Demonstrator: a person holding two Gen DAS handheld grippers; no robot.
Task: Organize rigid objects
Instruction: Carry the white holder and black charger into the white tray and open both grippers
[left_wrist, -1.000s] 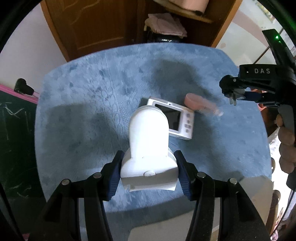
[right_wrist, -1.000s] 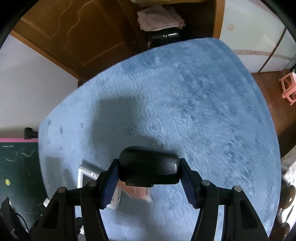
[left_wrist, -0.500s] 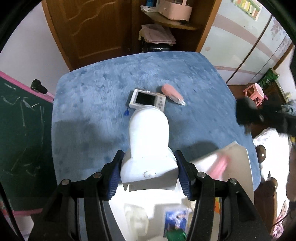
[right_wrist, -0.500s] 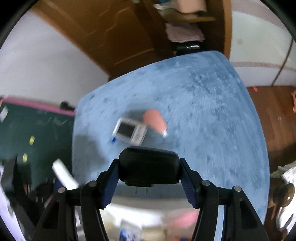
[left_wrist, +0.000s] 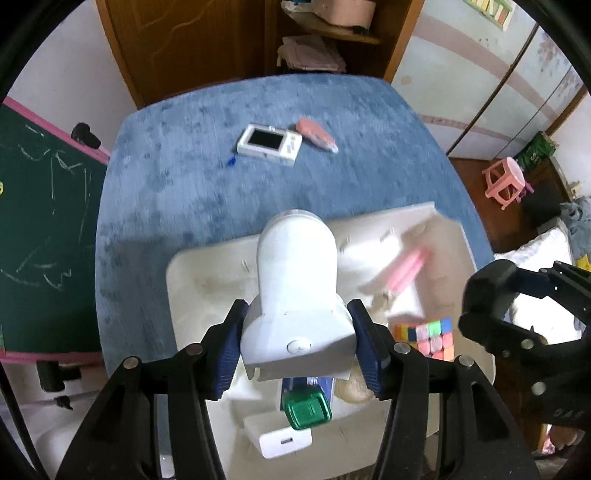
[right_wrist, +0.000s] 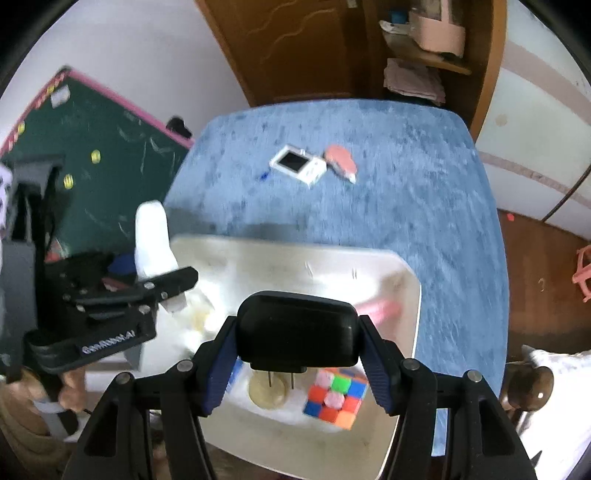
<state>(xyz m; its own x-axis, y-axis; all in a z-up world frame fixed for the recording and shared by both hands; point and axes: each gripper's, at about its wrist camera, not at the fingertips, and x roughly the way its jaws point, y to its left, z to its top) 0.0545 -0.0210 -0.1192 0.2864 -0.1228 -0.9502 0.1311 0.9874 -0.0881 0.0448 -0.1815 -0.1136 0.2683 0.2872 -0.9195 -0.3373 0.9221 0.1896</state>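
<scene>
Over the white tray (left_wrist: 448, 225), both grippers now hang with loads; a second ago both views showed mostly bare blue tablecloth (left_wrist: 177, 177), so the hands have carried their items back from mid-table. Left gripper (left_wrist: 297, 350) is clamped on a white plastic device (left_wrist: 297, 280); right gripper (right_wrist: 299, 365) is clamped on a black plug adapter (right_wrist: 297, 332), prongs down. Tray already holds a puzzle cube (right_wrist: 336, 398), a green-capped bottle (left_wrist: 306, 408), a white charger (left_wrist: 284, 441) and a blurred pink item (left_wrist: 408, 267). White camera (left_wrist: 269, 144) and pink object (left_wrist: 316, 134) remain on the cloth, well apart from the tray. Judgement: both items look ready to drop; two pickups left.
</scene>
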